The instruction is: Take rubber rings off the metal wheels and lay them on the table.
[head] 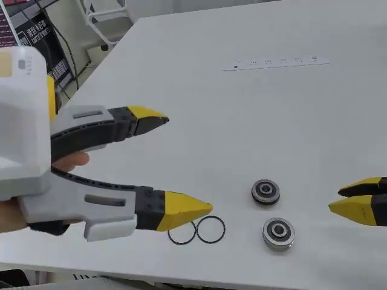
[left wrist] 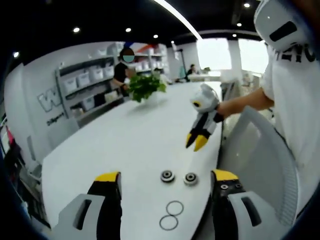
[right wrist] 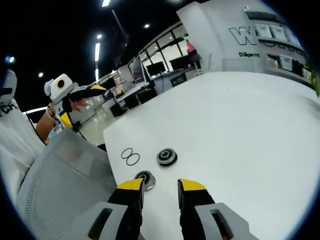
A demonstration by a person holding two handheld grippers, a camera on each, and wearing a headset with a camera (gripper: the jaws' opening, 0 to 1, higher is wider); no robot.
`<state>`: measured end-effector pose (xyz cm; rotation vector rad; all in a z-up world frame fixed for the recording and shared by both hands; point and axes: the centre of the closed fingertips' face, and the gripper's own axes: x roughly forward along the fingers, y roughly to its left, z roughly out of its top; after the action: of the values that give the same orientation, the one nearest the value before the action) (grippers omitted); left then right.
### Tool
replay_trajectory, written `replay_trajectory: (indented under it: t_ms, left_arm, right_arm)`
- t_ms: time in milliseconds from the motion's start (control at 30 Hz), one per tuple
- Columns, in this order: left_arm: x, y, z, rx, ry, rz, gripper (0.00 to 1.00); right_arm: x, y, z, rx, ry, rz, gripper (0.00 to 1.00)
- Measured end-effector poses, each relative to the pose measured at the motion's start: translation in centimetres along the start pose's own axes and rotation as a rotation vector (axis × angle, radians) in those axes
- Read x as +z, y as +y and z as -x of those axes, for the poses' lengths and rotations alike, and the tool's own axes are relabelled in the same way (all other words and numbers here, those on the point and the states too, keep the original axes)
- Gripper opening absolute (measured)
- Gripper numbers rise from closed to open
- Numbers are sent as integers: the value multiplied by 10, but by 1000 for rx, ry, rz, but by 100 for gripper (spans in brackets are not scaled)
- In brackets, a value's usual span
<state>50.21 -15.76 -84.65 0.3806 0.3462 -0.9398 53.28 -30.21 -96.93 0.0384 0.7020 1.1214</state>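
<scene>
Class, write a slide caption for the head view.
Two rubber rings lie beside two metal wheels on a white table, the open left gripper and the right gripper at either side.

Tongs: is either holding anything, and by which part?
Nothing held: left tongs wide open, right tongs slightly open; rings and wheels lie on the table.

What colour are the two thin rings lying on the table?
Black; the head view shows the rings best.

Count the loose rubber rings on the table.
2, touching side by side: one ring partly behind the lower finger of the left gripper, the other ring just right of it.
</scene>
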Motion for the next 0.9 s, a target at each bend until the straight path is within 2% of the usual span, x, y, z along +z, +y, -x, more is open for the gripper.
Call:
replay_trajectory:
  t_ms: [100, 433, 567, 767, 900]
  left_arm:
    - [7, 2, -6, -11, -5, -16, 74]
    - [28, 11, -33, -48, -43, -48, 72]
    - [32, 16, -46, -60, -57, -61, 68]
    - [33, 17, -67, -79, -73, -82, 62]
    - [24, 22, -86, -85, -72, -72, 57]
  right_arm:
    - [-2, 1, -2, 6, -2, -10, 29]
    - [-4, 0, -7, 13, -8, -30, 29]
    - [-4, -2, -8, 12, -8, -31, 29]
    - [-5, -4, -9, 12, -5, -40, 29]
    - [-5, -6, -10, 12, -7, -45, 29]
